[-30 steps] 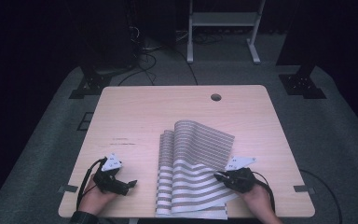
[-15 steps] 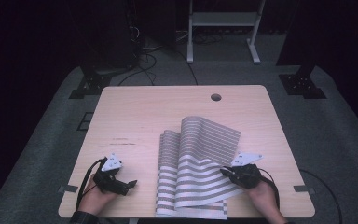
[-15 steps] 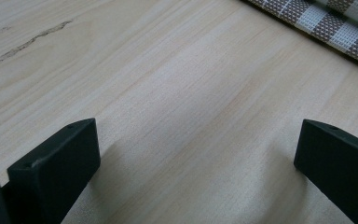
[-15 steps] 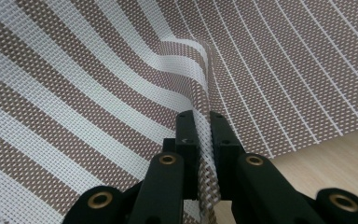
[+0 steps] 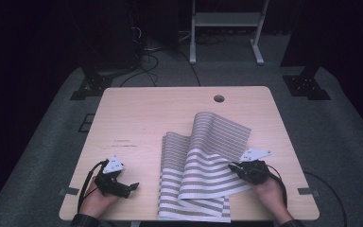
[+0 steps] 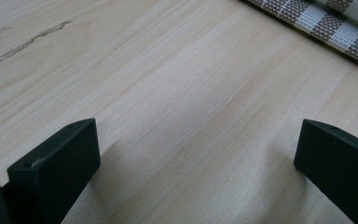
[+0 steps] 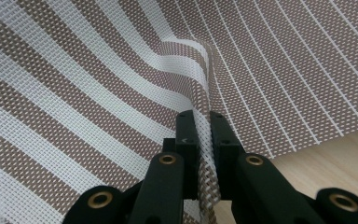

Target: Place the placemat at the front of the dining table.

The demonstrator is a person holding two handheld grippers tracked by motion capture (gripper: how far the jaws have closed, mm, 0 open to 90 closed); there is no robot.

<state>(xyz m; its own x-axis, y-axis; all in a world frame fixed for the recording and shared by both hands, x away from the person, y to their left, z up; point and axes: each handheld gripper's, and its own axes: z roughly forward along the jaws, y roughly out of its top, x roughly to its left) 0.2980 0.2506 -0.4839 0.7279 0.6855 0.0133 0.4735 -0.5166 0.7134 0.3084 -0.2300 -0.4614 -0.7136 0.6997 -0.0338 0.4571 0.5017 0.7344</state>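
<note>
At lower right, the right gripper (image 5: 232,166) is pinching the striped cloth's (image 5: 203,161) edge; at lower left, the left gripper (image 5: 133,185) is resting wide open on the table (image 5: 146,118).

A pale wooden counter (image 5: 137,118) with a round cable hole (image 5: 219,99) stands on grey carpet (image 5: 345,142). Behind it, a white metal frame (image 5: 224,21) and loose black cables (image 5: 146,59) sit in darkness.

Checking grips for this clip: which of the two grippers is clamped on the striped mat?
The right gripper: its jaws pinch the striped mat at its right edge. The left gripper rests apart on bare table, jaws wide open with nothing between them.
</note>
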